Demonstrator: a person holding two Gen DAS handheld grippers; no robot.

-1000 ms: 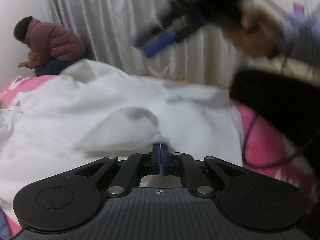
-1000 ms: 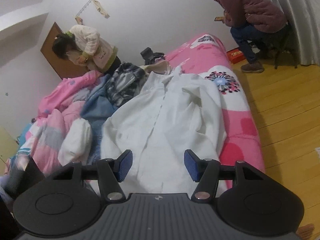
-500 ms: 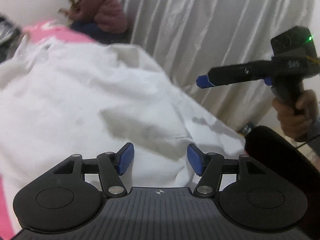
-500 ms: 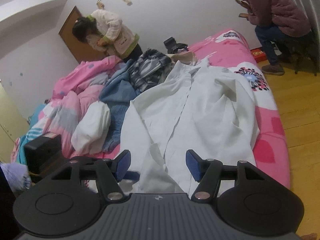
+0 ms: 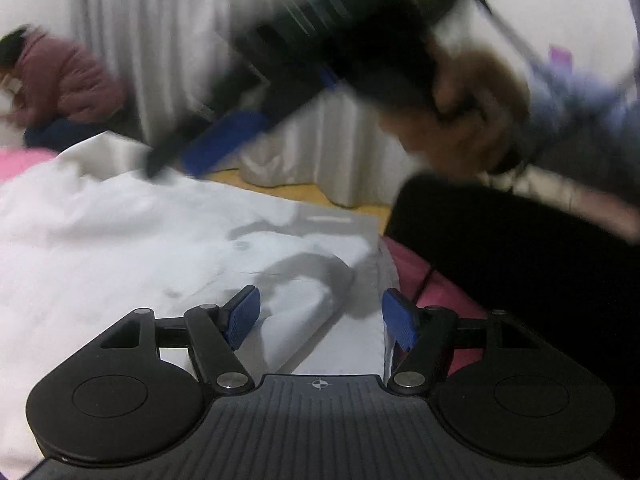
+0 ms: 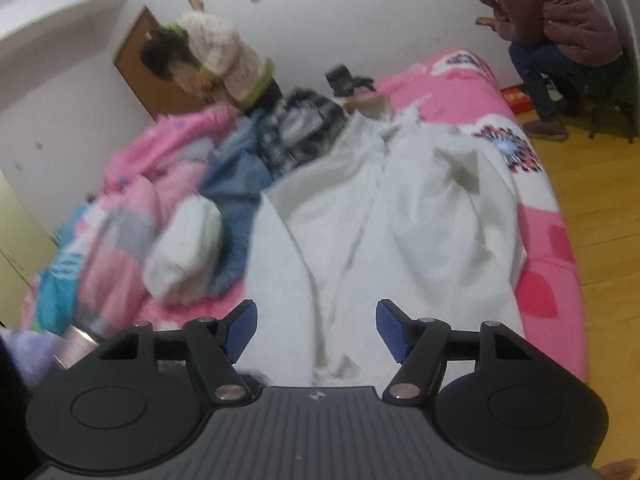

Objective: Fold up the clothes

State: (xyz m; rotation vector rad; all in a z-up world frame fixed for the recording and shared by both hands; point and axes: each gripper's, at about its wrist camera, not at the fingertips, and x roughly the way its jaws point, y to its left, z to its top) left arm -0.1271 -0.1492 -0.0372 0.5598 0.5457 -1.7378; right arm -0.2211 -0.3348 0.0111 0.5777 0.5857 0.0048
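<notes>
A white garment (image 6: 380, 216) lies spread lengthwise over the pink bed (image 6: 548, 264). In the left wrist view its folded corner (image 5: 304, 300) sits just ahead of my left gripper (image 5: 320, 320), whose jaws are opening with only cloth beneath them, nothing pinched. My right gripper (image 6: 316, 326) hovers over the garment's near hem, its jaws opening too, with nothing between the blue pads. The left wrist view also catches the right gripper (image 5: 224, 140) as a blurred shape above the cloth, held by a hand (image 5: 460, 120).
A heap of clothes, blue denim (image 6: 236, 184) and a plaid shirt (image 6: 300, 128), lies left of the garment with a pink quilt (image 6: 132, 216). One person (image 6: 216, 56) stands by the door, another (image 6: 560, 20) sits at right. Wooden floor (image 6: 600, 208) borders the bed; curtains (image 5: 160, 40) behind.
My left gripper went from shut to open and let go of the white cloth, lifting off it. The right gripper widened a little and drew back over the near hem.
</notes>
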